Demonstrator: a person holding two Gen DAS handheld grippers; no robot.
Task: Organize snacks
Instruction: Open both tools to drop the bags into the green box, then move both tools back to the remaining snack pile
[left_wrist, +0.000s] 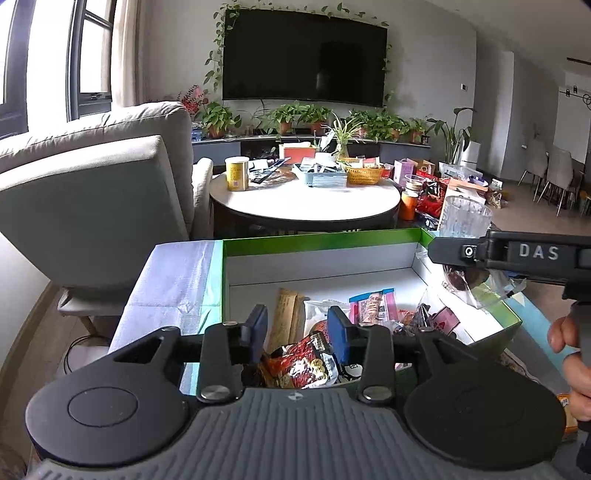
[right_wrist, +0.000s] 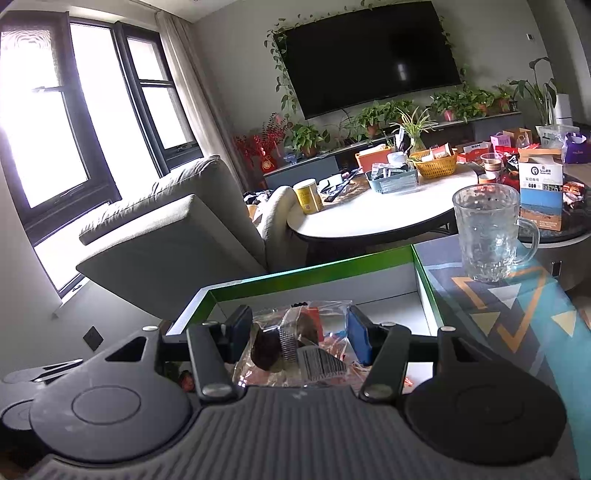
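Sorting snacks into the box (left_wrist: 317, 242) looks well under way: several packets already lie in it. The left gripper (left_wrist: 297, 332) hangs over the near end with its jaws part open, and the red packet (left_wrist: 301, 360) lies below and between them, touching neither pad, so it looks let go. The right gripper (right_wrist: 299, 328) holds a clear-wrapped cake (right_wrist: 284, 343) over the box, jaws closed on the wrapper. Next, I judge, the right must lower the cake to a free spot on the box floor and open, while the left draws clear.
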